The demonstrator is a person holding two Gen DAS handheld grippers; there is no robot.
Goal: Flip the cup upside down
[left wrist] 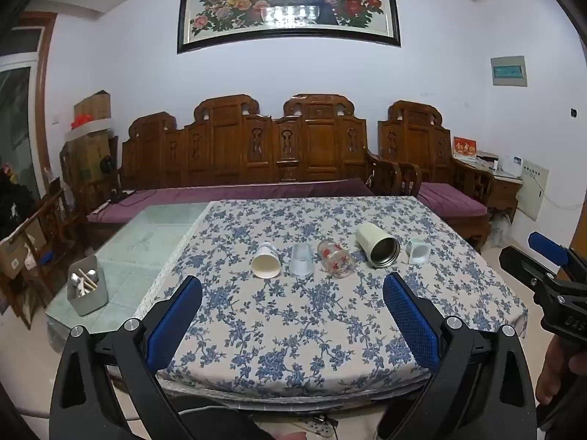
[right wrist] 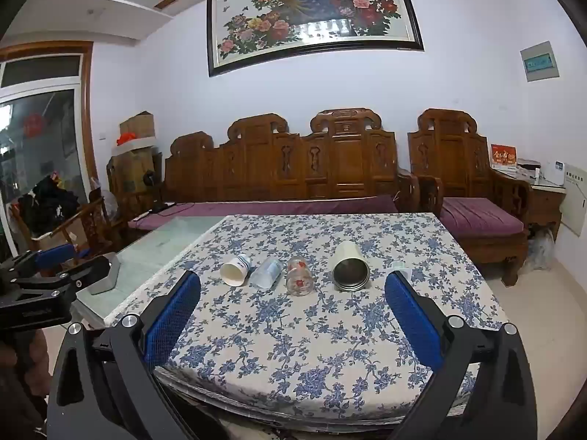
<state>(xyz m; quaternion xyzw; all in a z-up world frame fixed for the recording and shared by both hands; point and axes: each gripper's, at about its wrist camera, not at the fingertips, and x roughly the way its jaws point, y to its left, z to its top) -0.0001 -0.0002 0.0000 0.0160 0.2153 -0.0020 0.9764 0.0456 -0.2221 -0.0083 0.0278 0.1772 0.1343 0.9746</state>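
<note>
Several cups lie on their sides in a row on the floral tablecloth point(left wrist: 293, 330): a white paper cup point(left wrist: 266, 261), a clear plastic cup point(left wrist: 302, 259), a glass with red flowers point(left wrist: 335, 258), a cream steel-lined tumbler point(left wrist: 378, 245) and a small pale cup point(left wrist: 417, 250). The right wrist view shows the paper cup point(right wrist: 234, 270), plastic cup point(right wrist: 266, 274), flowered glass point(right wrist: 299, 275) and tumbler point(right wrist: 350, 266). My left gripper point(left wrist: 291, 289) is open and empty, short of the row. My right gripper point(right wrist: 291, 288) is open and empty, also short of it.
A grey utensil holder point(left wrist: 87, 289) stands on the bare glass tabletop point(left wrist: 146, 242) at the left. A carved wooden sofa point(left wrist: 249, 154) with purple cushions stands behind the table. The right gripper shows at the left view's right edge point(left wrist: 550, 267).
</note>
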